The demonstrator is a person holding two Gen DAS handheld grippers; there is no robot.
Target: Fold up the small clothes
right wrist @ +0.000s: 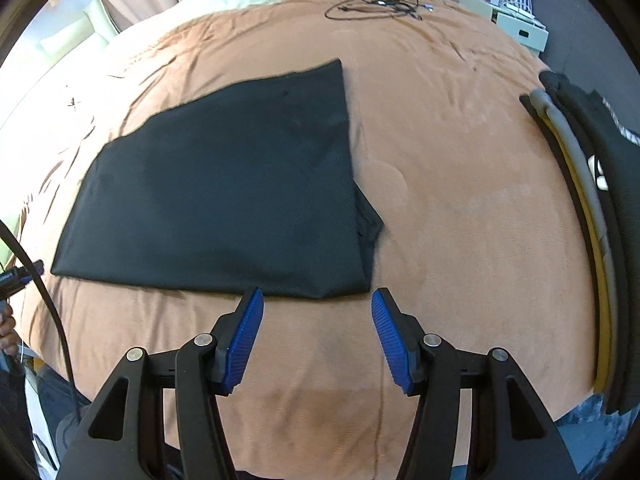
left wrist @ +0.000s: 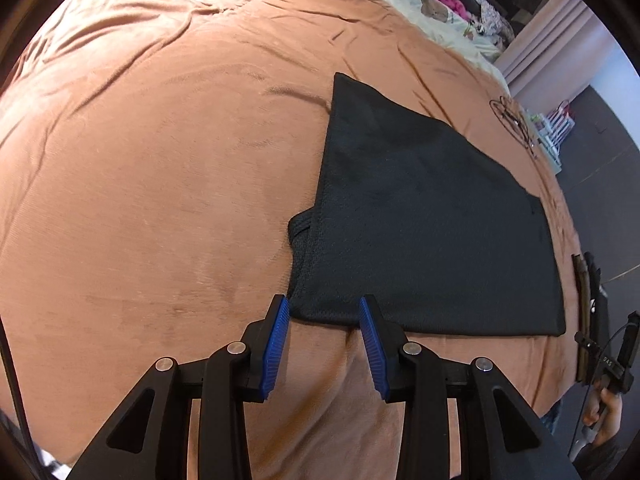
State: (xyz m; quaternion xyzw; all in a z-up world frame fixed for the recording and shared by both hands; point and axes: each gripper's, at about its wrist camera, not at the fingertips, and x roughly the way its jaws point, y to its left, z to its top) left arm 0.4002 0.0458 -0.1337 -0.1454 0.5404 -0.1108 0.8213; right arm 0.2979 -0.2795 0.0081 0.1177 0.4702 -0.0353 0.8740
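A tangled black cable (right wrist: 376, 4) lies on the brown blanket (right wrist: 460, 208).

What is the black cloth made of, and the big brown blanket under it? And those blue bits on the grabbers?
The black garment looks like a matte knit, with fine ribbing. The brown blanket seems soft fleece or velour: short nap, faint sheen. The blue pads on the left hand-held gripper look like ridged rubber or plastic; which, I cannot tell.
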